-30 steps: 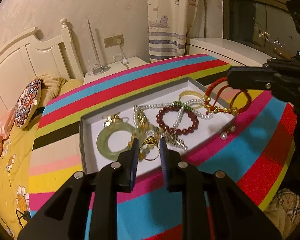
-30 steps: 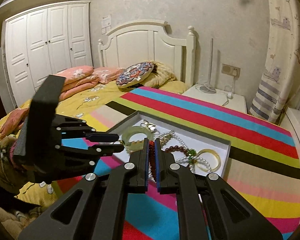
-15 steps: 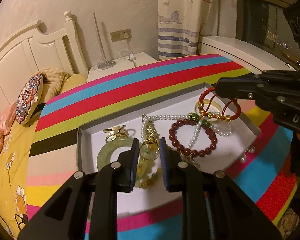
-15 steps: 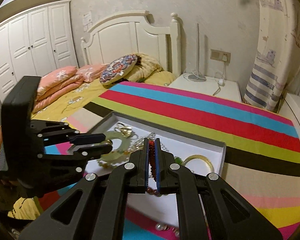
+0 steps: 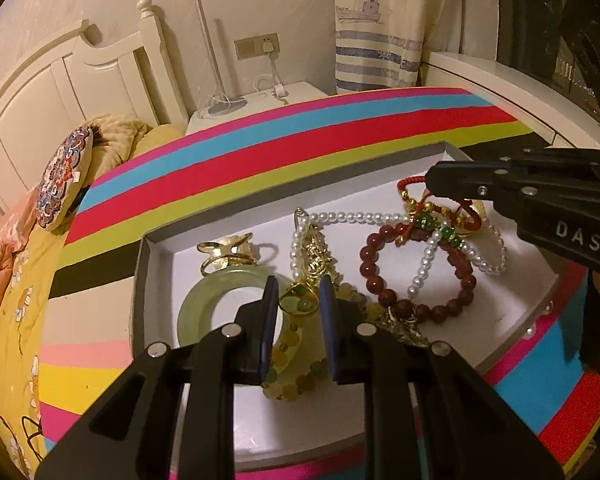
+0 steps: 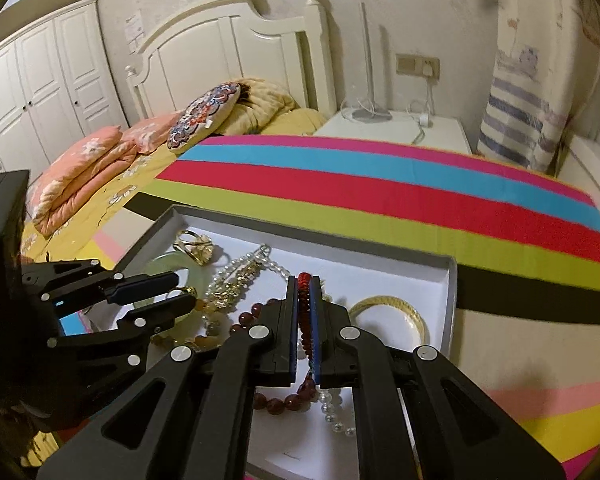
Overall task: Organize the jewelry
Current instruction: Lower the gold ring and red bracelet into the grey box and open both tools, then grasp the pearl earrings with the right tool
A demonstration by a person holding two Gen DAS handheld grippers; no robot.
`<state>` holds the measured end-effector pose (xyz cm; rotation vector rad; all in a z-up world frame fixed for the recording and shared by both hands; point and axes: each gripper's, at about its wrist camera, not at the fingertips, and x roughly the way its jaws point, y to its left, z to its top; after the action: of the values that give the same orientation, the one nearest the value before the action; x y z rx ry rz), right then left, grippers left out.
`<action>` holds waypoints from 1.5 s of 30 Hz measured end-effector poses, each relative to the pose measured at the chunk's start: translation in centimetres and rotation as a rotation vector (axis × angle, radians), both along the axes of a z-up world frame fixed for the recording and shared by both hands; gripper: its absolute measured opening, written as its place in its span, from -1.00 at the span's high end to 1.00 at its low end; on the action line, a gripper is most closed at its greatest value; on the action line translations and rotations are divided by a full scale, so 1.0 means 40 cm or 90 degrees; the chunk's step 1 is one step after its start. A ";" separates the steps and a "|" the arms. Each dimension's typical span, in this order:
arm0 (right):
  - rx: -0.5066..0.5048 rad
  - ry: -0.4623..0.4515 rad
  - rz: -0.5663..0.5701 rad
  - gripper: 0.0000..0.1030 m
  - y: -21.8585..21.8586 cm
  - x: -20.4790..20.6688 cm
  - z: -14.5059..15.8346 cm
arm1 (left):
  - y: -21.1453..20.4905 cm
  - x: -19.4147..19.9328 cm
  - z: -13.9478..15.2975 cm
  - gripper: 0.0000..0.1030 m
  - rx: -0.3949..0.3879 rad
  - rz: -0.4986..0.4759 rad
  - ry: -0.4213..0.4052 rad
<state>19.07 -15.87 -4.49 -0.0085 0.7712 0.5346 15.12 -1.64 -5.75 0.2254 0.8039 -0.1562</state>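
My black left gripper with blue pads, my black right gripper, white tray with grey rim, pale green bangle, dark red bead bracelet, white pearl strand, gold bangle, cloth striped pink, blue, red, lime, black.

A tablecloth in bold stripes of pink, blue, red, lime, black and yellow covers the table. Behind it stands a white headboard, with a round patterned cushion leaning on a tan blanket and folded pink quilts on the yellow bedspread. A white nightstand carries a lamp base and cables under a wall socket. A white wardrobe stands far left, and a ship-print curtain hangs right.
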 end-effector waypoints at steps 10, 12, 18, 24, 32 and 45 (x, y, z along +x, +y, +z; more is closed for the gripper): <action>0.032 -0.010 -0.031 -0.20 -0.034 -0.012 0.018 | -0.010 -0.026 0.009 -0.24 0.011 0.001 -0.024; 0.027 -0.020 -0.029 -0.20 -0.033 -0.017 0.029 | -0.013 -0.031 0.011 -0.34 0.019 0.000 -0.029; 0.032 -0.038 -0.037 -0.21 -0.046 -0.033 0.061 | -0.020 -0.044 0.019 -0.59 0.038 0.004 -0.044; 0.046 -0.053 -0.049 -0.40 -0.095 -0.066 0.087 | -0.017 -0.066 0.033 -0.71 0.048 0.009 -0.059; 0.028 -0.052 -0.049 -0.64 -0.173 -0.141 0.067 | -0.030 -0.103 0.053 -0.79 0.051 0.005 -0.067; -0.026 -0.008 -0.030 -0.67 -0.270 -0.286 -0.025 | -0.058 -0.260 0.032 -0.79 -0.052 -0.010 0.007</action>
<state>7.65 -26.66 -5.50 -0.0306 0.7682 0.4735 4.72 -3.97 -4.48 0.1544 0.8049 -0.2053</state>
